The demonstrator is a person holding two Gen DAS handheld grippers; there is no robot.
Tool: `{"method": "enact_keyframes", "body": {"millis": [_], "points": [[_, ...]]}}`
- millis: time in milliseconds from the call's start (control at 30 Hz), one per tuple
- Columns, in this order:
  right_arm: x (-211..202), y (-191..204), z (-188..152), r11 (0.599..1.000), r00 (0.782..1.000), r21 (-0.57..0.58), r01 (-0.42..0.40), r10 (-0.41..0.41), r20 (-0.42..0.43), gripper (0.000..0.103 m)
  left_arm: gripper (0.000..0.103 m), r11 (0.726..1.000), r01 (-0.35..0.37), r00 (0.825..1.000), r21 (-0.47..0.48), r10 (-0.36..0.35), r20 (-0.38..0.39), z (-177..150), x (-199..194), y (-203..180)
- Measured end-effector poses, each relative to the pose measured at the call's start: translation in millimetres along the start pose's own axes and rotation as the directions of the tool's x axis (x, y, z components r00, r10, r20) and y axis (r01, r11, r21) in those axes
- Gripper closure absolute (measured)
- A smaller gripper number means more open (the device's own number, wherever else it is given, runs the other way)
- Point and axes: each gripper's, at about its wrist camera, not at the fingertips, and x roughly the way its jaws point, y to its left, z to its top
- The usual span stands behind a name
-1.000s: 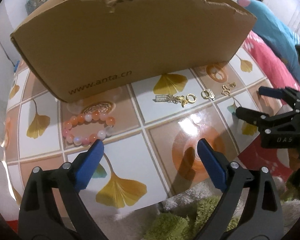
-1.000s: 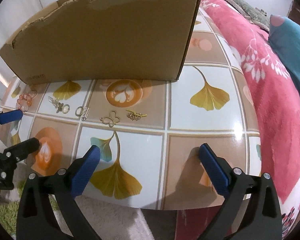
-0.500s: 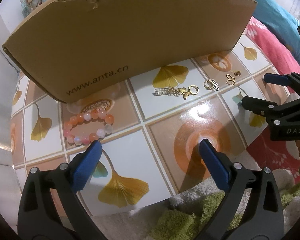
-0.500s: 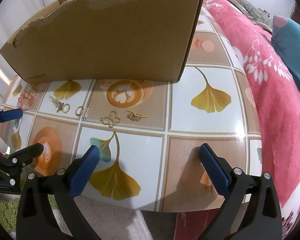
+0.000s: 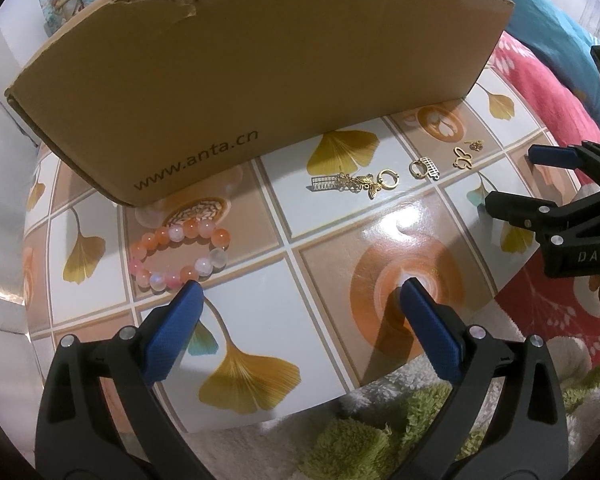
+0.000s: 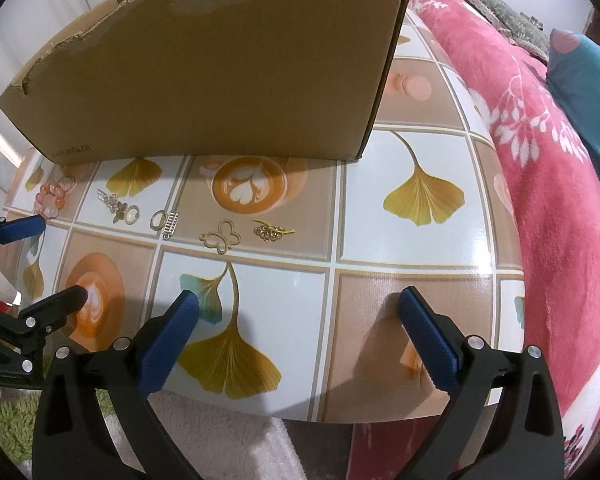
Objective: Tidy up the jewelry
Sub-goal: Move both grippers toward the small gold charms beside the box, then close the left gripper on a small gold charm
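A: Item one, step in hand? Approach, by my reading. Left gripper [image 5: 298, 294] spread wide, holding nothing, its left fingertip just short of the bead bracelet [image 5: 179, 248] at its 11 o'clock. Right gripper [image 6: 298, 300] likewise wide and empty, low over the near table edge.

B: Remaining stock?

A: A row of gold pieces: butterfly keyring charm [image 5: 354, 184], ring with comb charm [image 5: 424, 169], open butterfly pendant [image 6: 222, 237], sprig brooch [image 6: 273, 232], at 11 to 12 o'clock from the right gripper. Nothing lifted yet.

B: Next move?

A: Probably bracket the bracelet across its beads and close gently; they look slick and may roll.

B: Surface, room?

A: Glossy ginkgo-and-latte tablecloth [image 6: 400, 292]; cardboard box [image 5: 260, 64] behind the row; pink floral blanket [image 6: 540, 184] at 3 o'clock; green shag rug [image 5: 360, 440] below.
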Motion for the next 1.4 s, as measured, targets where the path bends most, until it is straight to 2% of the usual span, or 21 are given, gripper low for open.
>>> {"method": "enact_keyframes", "body": {"millis": [233,300,333,433,533,600,633,667,700,733,800,900,1100,1400], "points": [[-3,1,0,1.000,1.000,-0.010,-0.003,0.003,0.024,0.007,0.007,1.000,0.009,1.000,0.017,-0.009,0.015,-1,-1,1],[-10,1,0,0.999,0.998,0.008,-0.038,0.037,0.049,0.007,0.007,1.000,0.011,0.999,0.011,-0.011,0.030,-2,-3,2],[-14,1,1,0.998,0.996,0.015,-0.058,0.057,0.068,0.007,0.007,1.000,0.007,0.999,0.005,-0.007,0.041,-3,-4,3],[-26,3,4,0.993,0.986,0.006,-0.117,0.116,0.123,0.007,0.009,1.000,0.010,0.991,0.003,-0.011,0.136,-1,-20,8],[-32,11,6,0.984,0.971,-0.028,-0.179,0.181,0.156,0.011,0.019,0.999,-0.017,0.975,0.047,0.006,0.220,4,-35,8],[-31,15,7,0.975,0.963,-0.039,-0.217,0.221,0.155,0.018,0.032,0.995,-0.047,0.970,0.085,0.025,0.242,7,-37,7],[-30,17,7,0.972,0.960,-0.039,-0.231,0.234,0.155,0.021,0.035,0.993,-0.053,0.969,0.106,0.025,0.247,8,-38,6],[-28,20,8,0.968,0.956,-0.040,-0.248,0.252,0.148,0.027,0.042,0.989,-0.053,0.968,0.135,0.018,0.252,10,-38,6],[-26,23,8,0.965,0.956,-0.044,-0.258,0.261,0.136,0.033,0.048,0.987,-0.049,0.967,0.153,0.008,0.253,11,-38,6],[-24,25,9,0.963,0.954,-0.051,-0.265,0.270,0.132,0.036,0.051,0.983,-0.036,0.968,0.179,-0.010,0.251,12,-38,6],[-23,29,9,0.956,0.948,-0.072,-0.283,0.290,0.130,0.043,0.063,0.971,-0.012,0.969,0.238,-0.047,0.241,14,-36,4],[-22,34,11,0.951,0.944,-0.106,-0.291,0.303,0.130,0.051,0.075,0.946,-0.002,0.974,0.325,-0.072,0.215,18,-30,-3],[-15,37,15,0.944,0.941,-0.126,-0.304,0.318,0.114,0.053,0.082,0.901,0.013,0.979,0.433,-0.101,0.180,21,-21,-10],[-8,37,17,0.939,0.937,-0.124,-0.319,0.332,0.104,0.053,0.085,0.856,0.060,0.985,0.513,-0.134,0.109,29,-3,-14]]}}
